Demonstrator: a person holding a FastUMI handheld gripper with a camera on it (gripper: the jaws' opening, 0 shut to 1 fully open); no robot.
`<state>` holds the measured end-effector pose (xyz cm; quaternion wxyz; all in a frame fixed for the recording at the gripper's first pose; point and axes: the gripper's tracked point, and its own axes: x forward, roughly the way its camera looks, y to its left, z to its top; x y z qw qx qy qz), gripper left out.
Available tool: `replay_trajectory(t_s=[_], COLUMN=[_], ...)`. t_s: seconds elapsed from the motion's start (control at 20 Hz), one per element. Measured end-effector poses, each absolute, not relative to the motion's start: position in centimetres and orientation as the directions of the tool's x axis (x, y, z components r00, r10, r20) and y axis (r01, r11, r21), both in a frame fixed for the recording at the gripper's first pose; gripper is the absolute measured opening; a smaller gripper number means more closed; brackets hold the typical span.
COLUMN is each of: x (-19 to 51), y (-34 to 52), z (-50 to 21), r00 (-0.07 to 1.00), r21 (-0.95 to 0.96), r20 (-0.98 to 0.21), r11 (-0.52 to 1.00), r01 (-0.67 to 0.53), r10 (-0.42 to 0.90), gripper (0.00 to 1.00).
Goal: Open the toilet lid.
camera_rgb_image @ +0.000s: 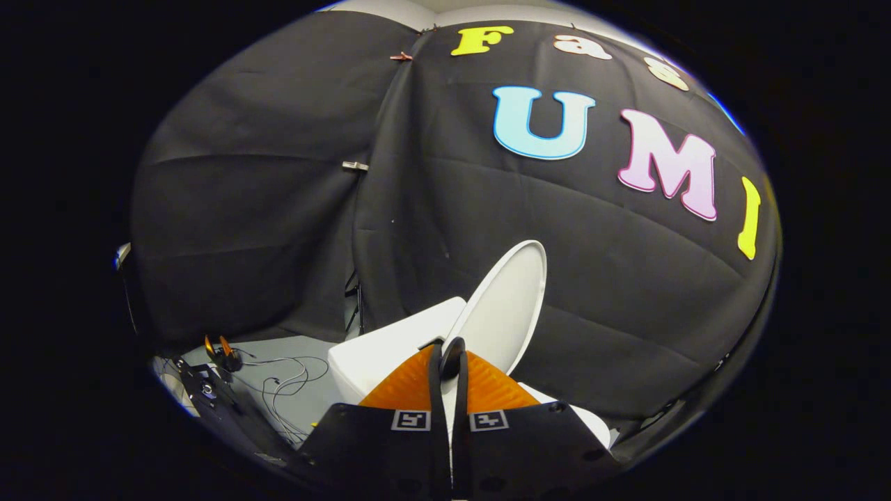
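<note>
Black cloth walls back a white toilet. Its lid [505, 306] is seen raised, just beyond the tool [451, 358], whose fingers are together, holding nothing. Stiff, smooth plastic is judged; the rim suits a hold.

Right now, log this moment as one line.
lid: raised upright, ahead of tank | gripper: fingers closed together, holding nothing, just below lid | floor: cables
</note>
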<state>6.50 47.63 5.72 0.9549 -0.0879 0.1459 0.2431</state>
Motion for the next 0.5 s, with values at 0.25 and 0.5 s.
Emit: replay_trajectory(t_s=[0.25, 0.5], x=[6.6, 6.4], y=[50.5, 52.3], z=[5.2, 4.3], r00=[0.810, 0.767], r21=[-0.145, -0.171], r20=[-0.325, -0.341], r11=[0.821, 0.767], r01=[-0.552, -0.619], r10=[0.488, 0.543], gripper=[0.10, 0.32])
